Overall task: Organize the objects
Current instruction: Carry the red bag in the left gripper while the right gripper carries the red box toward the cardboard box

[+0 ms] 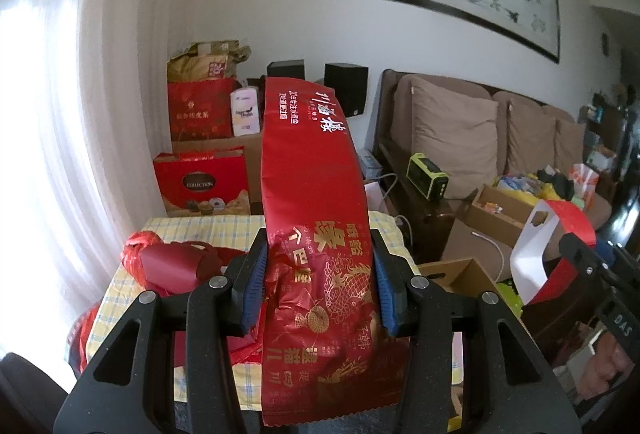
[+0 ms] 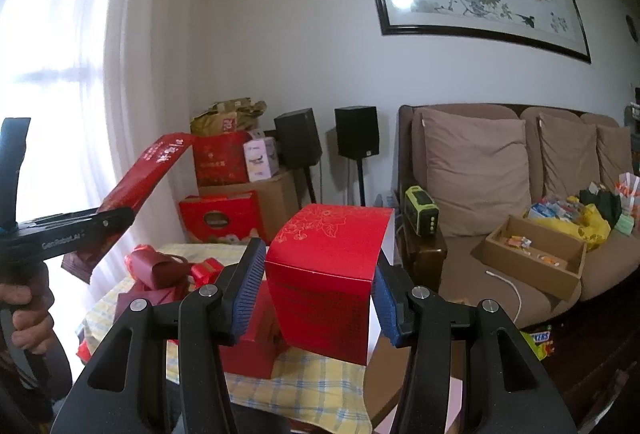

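Living-room clutter surrounds the checked tabletop [image 2: 320, 370], the landmark for this sort. Above it, the right gripper [image 2: 320, 298] pinches a red box [image 2: 328, 274] between its jaws; left of that, the left gripper [image 1: 320, 290] pinches a long red packet [image 1: 312, 170]. Red ribbon-tied packages [image 2: 160, 270] on the tabletop remain unsorted; judged early-stage.

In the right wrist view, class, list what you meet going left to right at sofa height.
Left gripper holding the long red packet → two black speakers → green device → beige cushions → cardboard tray.
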Tool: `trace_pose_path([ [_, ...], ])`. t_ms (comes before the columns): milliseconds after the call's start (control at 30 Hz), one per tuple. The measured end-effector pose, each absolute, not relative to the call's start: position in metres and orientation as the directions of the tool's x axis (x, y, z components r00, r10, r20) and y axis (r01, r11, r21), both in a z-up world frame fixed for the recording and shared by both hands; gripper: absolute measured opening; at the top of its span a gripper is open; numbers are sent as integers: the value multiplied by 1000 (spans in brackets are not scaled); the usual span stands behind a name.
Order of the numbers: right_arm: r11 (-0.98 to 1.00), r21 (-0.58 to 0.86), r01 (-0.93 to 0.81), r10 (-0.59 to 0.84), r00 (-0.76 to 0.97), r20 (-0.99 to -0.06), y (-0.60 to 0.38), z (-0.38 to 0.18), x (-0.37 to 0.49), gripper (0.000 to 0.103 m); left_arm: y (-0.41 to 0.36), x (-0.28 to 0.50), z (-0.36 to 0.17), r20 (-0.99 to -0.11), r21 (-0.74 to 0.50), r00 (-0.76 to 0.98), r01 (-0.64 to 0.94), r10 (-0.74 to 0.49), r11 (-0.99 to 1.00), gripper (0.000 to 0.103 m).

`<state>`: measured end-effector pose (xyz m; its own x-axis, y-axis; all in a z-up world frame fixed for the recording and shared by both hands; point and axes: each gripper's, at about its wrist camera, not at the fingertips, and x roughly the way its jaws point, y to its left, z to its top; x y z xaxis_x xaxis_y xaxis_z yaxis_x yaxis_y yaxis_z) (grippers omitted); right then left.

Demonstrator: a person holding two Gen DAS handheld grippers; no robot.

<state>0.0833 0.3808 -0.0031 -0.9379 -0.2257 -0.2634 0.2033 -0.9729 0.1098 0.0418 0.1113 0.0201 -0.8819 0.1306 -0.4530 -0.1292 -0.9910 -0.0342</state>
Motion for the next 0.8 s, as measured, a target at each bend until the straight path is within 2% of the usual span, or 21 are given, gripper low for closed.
trace_pose_path([
  [467,-983,125,136,-165,-948,-273,411,1,80,51,132,46,19,-445,-20,-882,-166,158,-986,43],
  [800,-988,126,94,-125,-954,-274,428,4,80,51,146,49,18,-472,-69,-847,-242,245,-968,43],
])
